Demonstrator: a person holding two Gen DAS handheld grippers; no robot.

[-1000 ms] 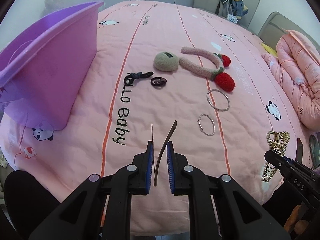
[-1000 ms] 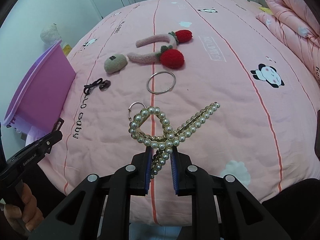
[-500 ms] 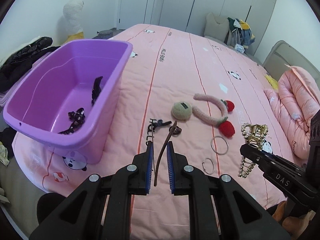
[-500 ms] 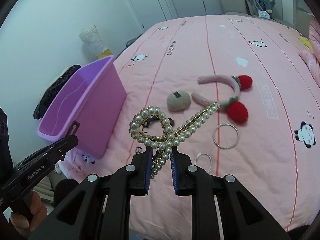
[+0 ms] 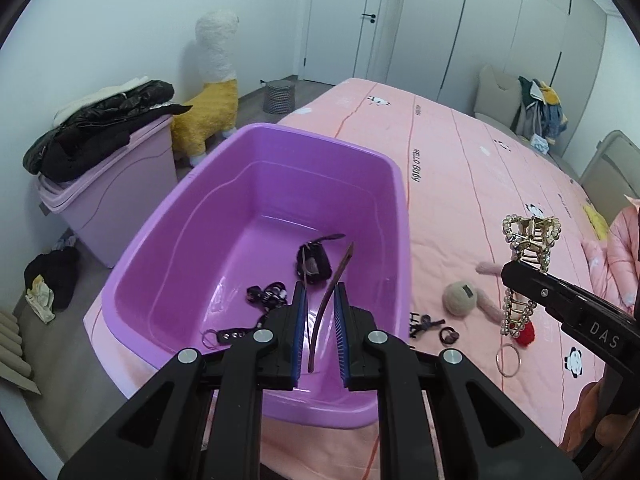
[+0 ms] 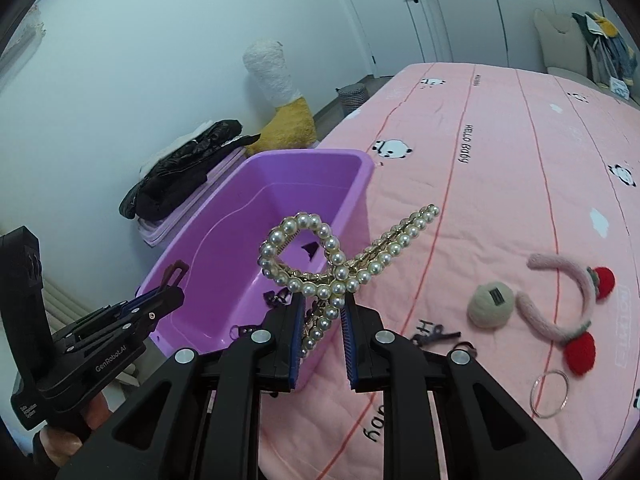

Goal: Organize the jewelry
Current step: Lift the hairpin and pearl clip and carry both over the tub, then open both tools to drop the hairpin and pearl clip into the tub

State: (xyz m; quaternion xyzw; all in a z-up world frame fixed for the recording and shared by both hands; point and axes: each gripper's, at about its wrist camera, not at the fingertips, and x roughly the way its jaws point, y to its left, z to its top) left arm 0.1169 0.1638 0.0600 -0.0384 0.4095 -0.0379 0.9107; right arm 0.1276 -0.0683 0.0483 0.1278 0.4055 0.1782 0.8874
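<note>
Left wrist view: your left gripper (image 5: 320,300) pinches a thin brown hair clip (image 5: 329,300) above the purple tub (image 5: 394,216), which sits at the bed's (image 5: 460,184) near left corner. Several dark pieces (image 5: 314,262) already lie on the tub floor. Ring (image 5: 508,355), dark ties (image 5: 426,324), knit puff (image 5: 459,299) and plush headband (image 5: 490,304) wait on the bed beside the tub.

Right wrist view: your right gripper (image 6: 322,320) is clamped on the pearl clip (image 6: 320,264), near the tub's right wall (image 6: 352,208), not yet clearly over the opening. Judging by this, you are partway through: two pieces in transit, about five left.
</note>
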